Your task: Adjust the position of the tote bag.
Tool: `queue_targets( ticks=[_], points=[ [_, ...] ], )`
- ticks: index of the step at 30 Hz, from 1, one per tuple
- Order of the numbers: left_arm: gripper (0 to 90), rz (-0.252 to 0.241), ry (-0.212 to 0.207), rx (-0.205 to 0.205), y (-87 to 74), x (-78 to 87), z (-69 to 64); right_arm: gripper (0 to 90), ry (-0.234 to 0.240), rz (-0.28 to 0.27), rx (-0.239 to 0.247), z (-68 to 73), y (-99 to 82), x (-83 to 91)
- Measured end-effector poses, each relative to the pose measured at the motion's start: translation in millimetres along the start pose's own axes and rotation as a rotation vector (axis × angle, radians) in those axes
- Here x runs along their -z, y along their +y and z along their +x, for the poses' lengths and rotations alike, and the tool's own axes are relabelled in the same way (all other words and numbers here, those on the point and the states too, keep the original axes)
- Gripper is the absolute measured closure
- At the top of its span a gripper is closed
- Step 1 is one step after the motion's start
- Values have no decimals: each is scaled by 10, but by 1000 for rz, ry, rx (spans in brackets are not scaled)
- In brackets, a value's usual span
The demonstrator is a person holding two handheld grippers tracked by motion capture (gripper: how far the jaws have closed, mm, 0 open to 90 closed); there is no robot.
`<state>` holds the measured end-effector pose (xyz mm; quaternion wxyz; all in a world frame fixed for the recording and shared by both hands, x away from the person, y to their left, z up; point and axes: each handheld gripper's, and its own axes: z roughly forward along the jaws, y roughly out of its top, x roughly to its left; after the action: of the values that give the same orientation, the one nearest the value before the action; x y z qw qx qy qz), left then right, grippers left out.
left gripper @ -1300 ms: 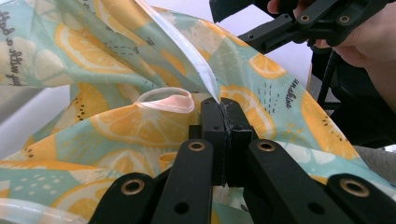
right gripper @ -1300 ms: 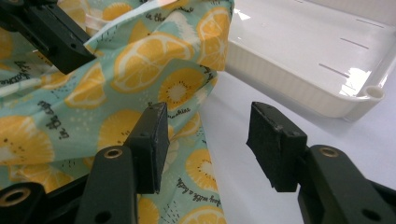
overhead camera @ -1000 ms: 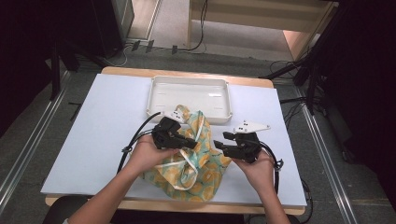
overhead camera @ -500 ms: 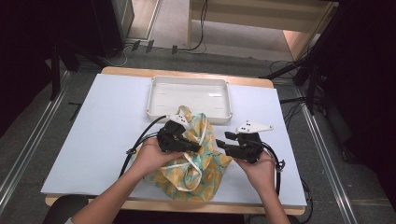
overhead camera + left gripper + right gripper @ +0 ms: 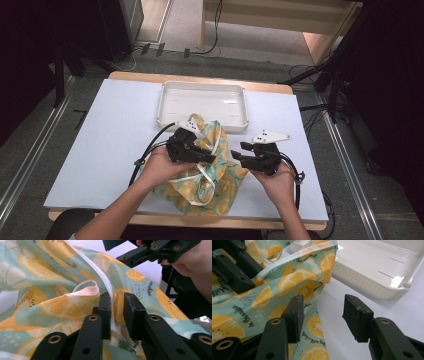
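A mint cloth bag [image 5: 215, 185] printed with orange slices lies crumpled at the table's near edge, between both hands. My left gripper [image 5: 210, 159] rests on top of it. Its jaws have just been opening, and in the left gripper view [image 5: 117, 298] a narrow gap shows between them. The bag's white strap [image 5: 105, 282] runs through that gap, loose. My right gripper [image 5: 237, 152] faces it from the right. In the right gripper view [image 5: 323, 305] its jaws stand wide, with the cloth's edge [image 5: 294, 280] by the left jaw and bare table between them.
A white plastic tray [image 5: 200, 86] sits just behind the bag, its corner [image 5: 372, 282] close ahead of the right gripper. The white table top [image 5: 110, 130] stretches to the left. Cables trail from both grippers. Dark floor and rails surround the table.
The left gripper's jaws have parted slightly over the cloth. Both hands have kept their places.
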<state>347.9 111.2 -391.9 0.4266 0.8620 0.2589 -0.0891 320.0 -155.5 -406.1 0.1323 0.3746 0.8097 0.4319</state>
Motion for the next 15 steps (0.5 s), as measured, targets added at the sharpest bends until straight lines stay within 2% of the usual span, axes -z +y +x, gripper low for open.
queue_targets(
  ticks=[6, 11, 15],
  points=[
    [605, -20, -7, 1, 34, 83, -18, 519, 4, 8, 7, 18, 4, -4],
    [467, -10, -4, -10, 69, 147, -31, 519, 12, 9, 9, 36, 15, 4],
    [409, -19, 5, -7, 84, 207, -31, 527, 17, 7, -11, 39, 29, 27]
  ],
)
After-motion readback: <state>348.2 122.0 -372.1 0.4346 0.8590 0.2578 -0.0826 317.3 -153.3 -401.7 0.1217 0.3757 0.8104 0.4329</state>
